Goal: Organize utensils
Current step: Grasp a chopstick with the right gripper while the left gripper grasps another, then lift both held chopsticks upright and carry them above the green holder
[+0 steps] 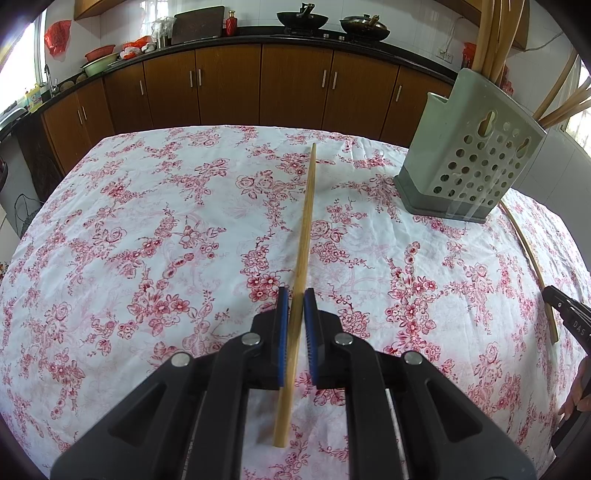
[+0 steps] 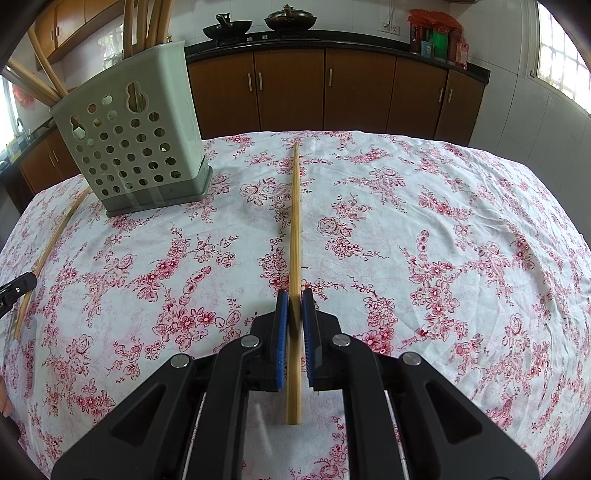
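Observation:
My left gripper [image 1: 295, 295] is shut on a long bamboo chopstick [image 1: 304, 236] that points forward over the floral tablecloth [image 1: 147, 221]. My right gripper [image 2: 294, 295] is shut on a second bamboo chopstick [image 2: 295, 221], also pointing forward. A pale green perforated utensil holder [image 1: 476, 155] stands on the table between the two grippers, at right in the left wrist view and at left in the right wrist view [image 2: 133, 136]. Several chopsticks [image 1: 491, 37] stick up out of it. The right gripper's tip and its chopstick show at the left view's right edge [image 1: 565, 314].
Brown kitchen cabinets [image 1: 258, 85] with a black counter run behind the table. Two woks [image 1: 303, 18] sit on the stove. Bowls and bags sit on the counter at left. The left gripper's tip shows at the right wrist view's left edge [image 2: 18, 288].

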{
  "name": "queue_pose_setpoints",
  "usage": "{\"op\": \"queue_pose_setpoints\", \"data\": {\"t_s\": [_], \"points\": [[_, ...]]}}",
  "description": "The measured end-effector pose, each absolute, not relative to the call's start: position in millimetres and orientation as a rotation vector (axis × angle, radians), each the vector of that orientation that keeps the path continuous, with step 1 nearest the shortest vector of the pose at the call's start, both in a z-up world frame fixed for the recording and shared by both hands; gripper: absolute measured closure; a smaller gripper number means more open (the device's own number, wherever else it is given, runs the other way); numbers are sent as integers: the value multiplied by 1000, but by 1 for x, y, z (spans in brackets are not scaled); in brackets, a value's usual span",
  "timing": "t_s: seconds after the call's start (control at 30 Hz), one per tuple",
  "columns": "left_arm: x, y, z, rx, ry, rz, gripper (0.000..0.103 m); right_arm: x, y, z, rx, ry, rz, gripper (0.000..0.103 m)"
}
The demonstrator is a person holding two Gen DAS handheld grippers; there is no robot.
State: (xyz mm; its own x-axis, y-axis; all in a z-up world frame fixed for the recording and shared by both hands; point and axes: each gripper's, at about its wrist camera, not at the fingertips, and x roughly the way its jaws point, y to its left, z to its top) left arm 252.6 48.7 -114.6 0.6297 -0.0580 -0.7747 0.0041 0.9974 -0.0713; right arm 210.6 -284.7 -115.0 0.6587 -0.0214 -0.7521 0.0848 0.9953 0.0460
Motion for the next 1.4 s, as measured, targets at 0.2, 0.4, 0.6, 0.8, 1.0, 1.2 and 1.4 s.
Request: {"op": "queue_pose_setpoints", "data": {"t_s": [0.2, 0.4, 0.6, 0.8, 1.0, 1.2, 1.4], "points": [[253, 49, -115, -65, 889, -36, 91, 211, -285, -115, 80, 850, -60, 93], [253, 49, -115, -66, 889, -36, 91, 211, -286, -115, 81, 850, -61, 93], [253, 49, -114, -65, 888, -36, 91, 211, -286, -116, 88, 850, -60, 92], [240, 40, -114, 15, 892, -32, 89, 209, -286, -117, 100, 849, -62, 92], [234, 40, -110, 50, 904, -50, 94, 203, -288, -113, 93, 843, -62, 95], [214, 43, -54, 7, 743, -83, 94, 181, -288, -67, 100, 698, -53, 95], [204, 44, 4, -63, 605, -129, 96, 167, -290, -13, 112, 547, -33, 95]]}}
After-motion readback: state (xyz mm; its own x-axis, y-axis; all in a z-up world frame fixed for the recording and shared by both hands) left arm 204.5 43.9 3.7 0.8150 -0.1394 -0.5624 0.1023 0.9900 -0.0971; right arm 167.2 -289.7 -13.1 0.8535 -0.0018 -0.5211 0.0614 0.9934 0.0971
